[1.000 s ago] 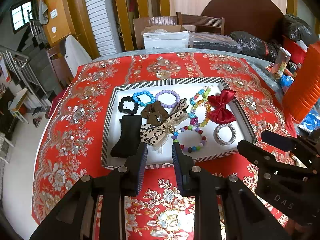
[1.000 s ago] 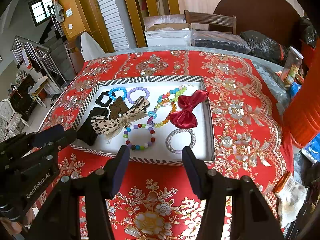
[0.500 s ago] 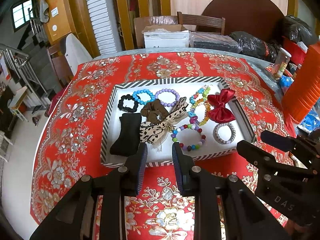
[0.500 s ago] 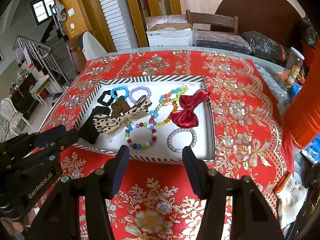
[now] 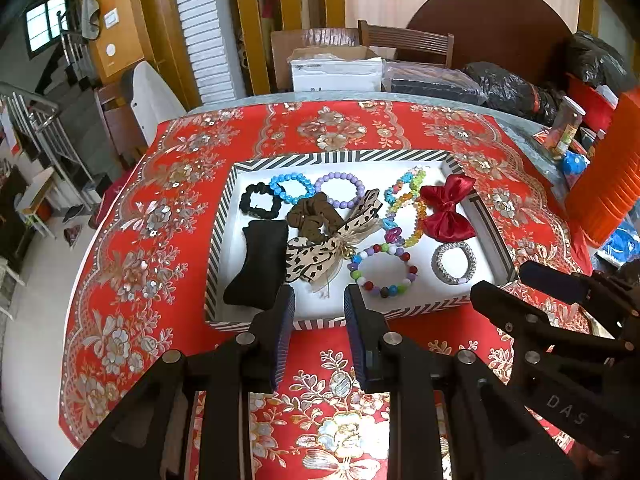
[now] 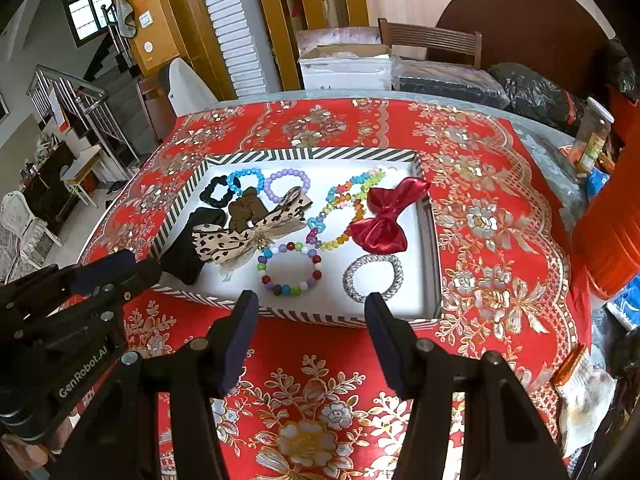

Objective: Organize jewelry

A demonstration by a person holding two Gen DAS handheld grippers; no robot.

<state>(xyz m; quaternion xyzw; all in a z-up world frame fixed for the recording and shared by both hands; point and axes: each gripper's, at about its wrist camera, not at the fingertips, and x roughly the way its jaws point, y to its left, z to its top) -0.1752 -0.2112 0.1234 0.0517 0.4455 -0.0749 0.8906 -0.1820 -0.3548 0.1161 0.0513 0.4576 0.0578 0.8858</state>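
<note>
A white tray with a striped rim [image 5: 340, 156] [image 6: 312, 153] sits on the red floral tablecloth. It holds a red satin bow [image 5: 446, 208] [image 6: 386, 216], a leopard-print bow [image 5: 332, 240] [image 6: 248, 236], a black bow [image 5: 258, 264], a brown scrunchie [image 5: 316, 214], a black scrunchie [image 5: 256, 200], blue [image 5: 290, 188] and purple [image 5: 340, 188] bead bracelets, a multicolour bead bracelet [image 5: 382, 270] [image 6: 290, 268], a silver bracelet [image 5: 454, 262] [image 6: 374, 276] and a colourful bead chain [image 5: 404, 208]. My left gripper [image 5: 319, 312] is open a little and empty before the tray's near rim. My right gripper [image 6: 312, 316] is open wide and empty there too.
An orange stack [image 5: 608, 176] stands at the right edge of the table, with a jar [image 5: 564, 128] and small clutter behind it. A white box [image 5: 336, 72], black bags and a wooden chair lie beyond the far edge. A staircase drops off at the left.
Both grippers have crept slightly nearer the tray. Neither jaw opening has changed and nothing in the tray has moved.
</note>
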